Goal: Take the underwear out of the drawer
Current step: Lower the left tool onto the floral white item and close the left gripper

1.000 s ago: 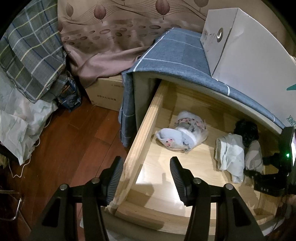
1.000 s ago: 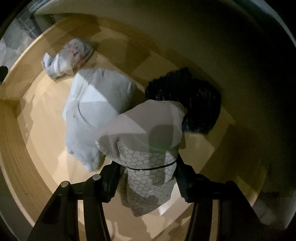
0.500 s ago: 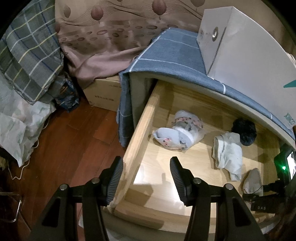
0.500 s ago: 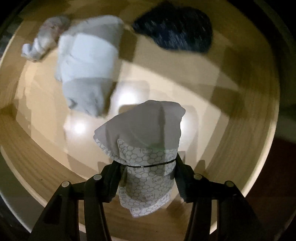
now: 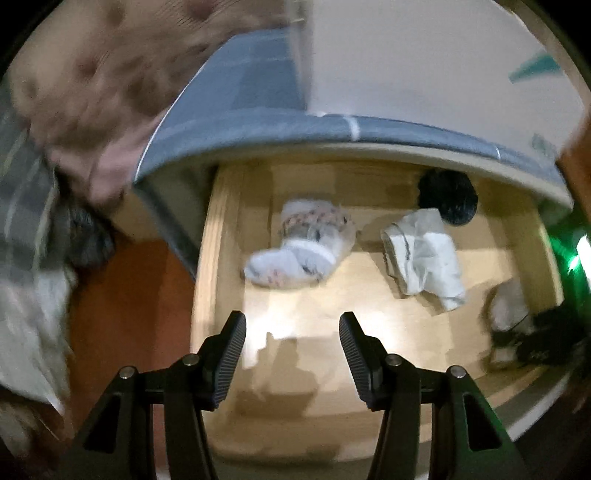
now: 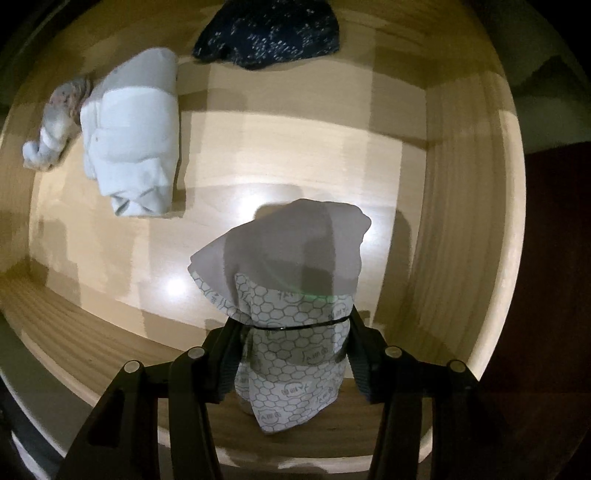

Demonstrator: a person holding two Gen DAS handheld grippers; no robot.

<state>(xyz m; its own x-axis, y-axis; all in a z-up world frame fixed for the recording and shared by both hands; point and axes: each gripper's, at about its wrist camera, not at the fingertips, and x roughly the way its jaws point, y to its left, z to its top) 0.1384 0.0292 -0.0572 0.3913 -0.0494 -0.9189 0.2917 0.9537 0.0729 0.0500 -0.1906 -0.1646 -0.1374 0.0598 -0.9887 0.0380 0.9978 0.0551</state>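
Lifting the grey underwear (image 6: 295, 280) clear of the drawer (image 6: 461, 206) is the step in hand, judging by how things lie. Best done by keeping the right gripper (image 6: 291, 354) pointed down and clamped firmly on the folded bundle — the honeycomb-printed band sits squeezed between its pads while the plain grey part bulges out beyond the fingertips, so a loose hold could let it slip. Worth rising straight up before swinging sideways, since the drawer's near and right walls stand close around the bundle.

Hanging above the drawer floor near the right front corner, well apart from the white folded piece (image 6: 133, 136), the dark speckled piece (image 6: 269, 33) at the far side and the small patterned roll (image 6: 55, 122) at far left. Seen from the left wrist view — heavily blurred — as a pale lump at the right edge, with the patterned roll (image 5: 306, 247) and white piece (image 5: 424, 254) beyond. Left gripper (image 5: 291, 339) open and empty, poised over the near left part of the drawer (image 5: 207, 258), touching nothing.
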